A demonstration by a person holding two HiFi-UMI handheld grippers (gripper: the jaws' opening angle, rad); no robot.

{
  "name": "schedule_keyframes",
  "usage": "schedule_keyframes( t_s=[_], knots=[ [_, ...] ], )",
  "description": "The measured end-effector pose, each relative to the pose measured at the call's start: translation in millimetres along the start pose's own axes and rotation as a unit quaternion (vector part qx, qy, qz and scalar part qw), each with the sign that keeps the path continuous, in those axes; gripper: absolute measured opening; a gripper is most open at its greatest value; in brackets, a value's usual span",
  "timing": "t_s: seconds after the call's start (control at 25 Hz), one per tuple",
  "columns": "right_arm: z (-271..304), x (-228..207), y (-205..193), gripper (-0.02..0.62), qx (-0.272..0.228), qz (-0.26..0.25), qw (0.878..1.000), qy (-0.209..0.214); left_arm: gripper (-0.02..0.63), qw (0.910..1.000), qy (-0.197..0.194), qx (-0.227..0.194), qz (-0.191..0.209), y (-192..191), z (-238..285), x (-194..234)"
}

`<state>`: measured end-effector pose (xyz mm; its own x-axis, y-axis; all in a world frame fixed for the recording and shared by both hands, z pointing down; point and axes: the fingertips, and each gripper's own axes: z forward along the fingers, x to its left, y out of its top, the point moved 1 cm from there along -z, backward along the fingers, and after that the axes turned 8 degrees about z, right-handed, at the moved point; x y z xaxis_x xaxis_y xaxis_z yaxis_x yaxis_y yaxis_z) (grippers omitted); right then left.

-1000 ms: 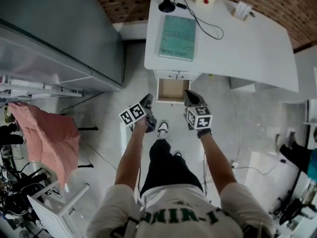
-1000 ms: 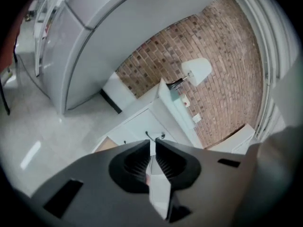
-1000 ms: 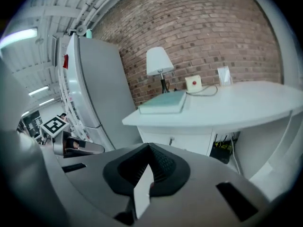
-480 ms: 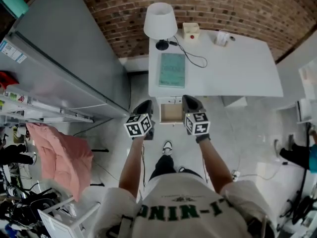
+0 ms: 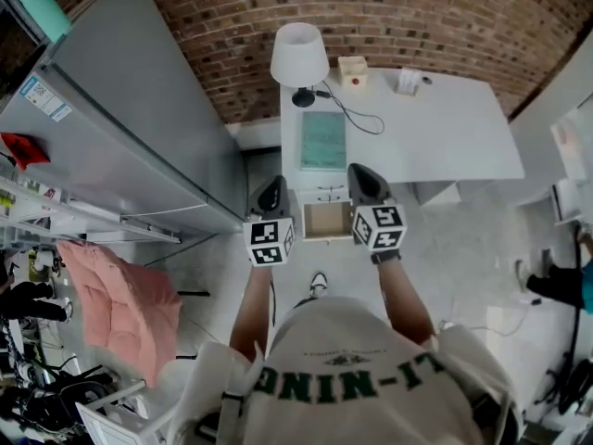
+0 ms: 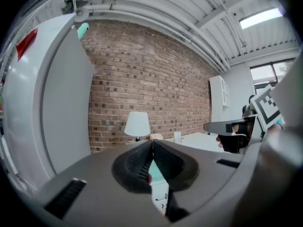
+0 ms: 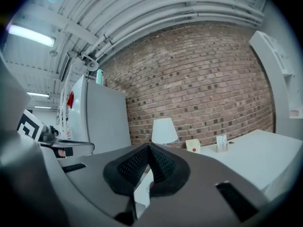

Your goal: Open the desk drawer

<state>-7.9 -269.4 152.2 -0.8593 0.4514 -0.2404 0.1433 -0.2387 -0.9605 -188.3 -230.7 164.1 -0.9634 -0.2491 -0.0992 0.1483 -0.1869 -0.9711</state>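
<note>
- In the head view we hold the left gripper [image 5: 271, 197] and the right gripper [image 5: 368, 183] up side by side in front of the white desk [image 5: 454, 137]. The desk drawer [image 5: 328, 220] stands pulled out beneath the desk's front edge, between the two grippers and touching neither, and its inside is open to view. A green book [image 5: 323, 141], a lamp [image 5: 299, 56] and a small box [image 5: 351, 69] sit on the desk against the brick wall [image 5: 417, 17], and a grey refrigerator [image 5: 130, 119] stands to the left.
- In the left gripper view, the left gripper [image 6: 152, 144] points roughly level at the lamp and the wall. Its jaws have just been closing and now meet tip to tip, with nothing between them.
- In the right gripper view, the right gripper [image 7: 149, 148] faces the same desk. Its jaws are also pressed together at the tips and hold nothing.
</note>
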Motion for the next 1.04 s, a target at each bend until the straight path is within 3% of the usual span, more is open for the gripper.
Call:
schedule_keyframes(
  t_s=[0.36, 0.56, 0.72, 1.04],
  knots=[
    [-7.1, 14.4, 9.4, 0.002, -0.029, -0.015, 0.999, -0.021, 0.002, 0.9958, 0.023, -0.063, 0.062, 33.1, -17.4, 6.7],
    [-7.1, 14.8, 10.4, 0.002, -0.026, -0.026, 0.999, -0.031, 0.002, 0.9968, 0.009, -0.064, 0.046, 27.5, -10.8, 8.3],
    [-8.0, 10.7, 10.4, 0.002, -0.027, -0.022, 0.999, -0.036, 0.002, 0.9952, 0.006, -0.071, 0.067, 32.3, -7.9, 3.0],
    [9.0, 14.8, 1.5, 0.002, -0.020, -0.032, 0.999, -0.039, 0.002, 0.9960, 0.006, -0.071, 0.054, 22.6, 3.5, 16.6]
  ],
)
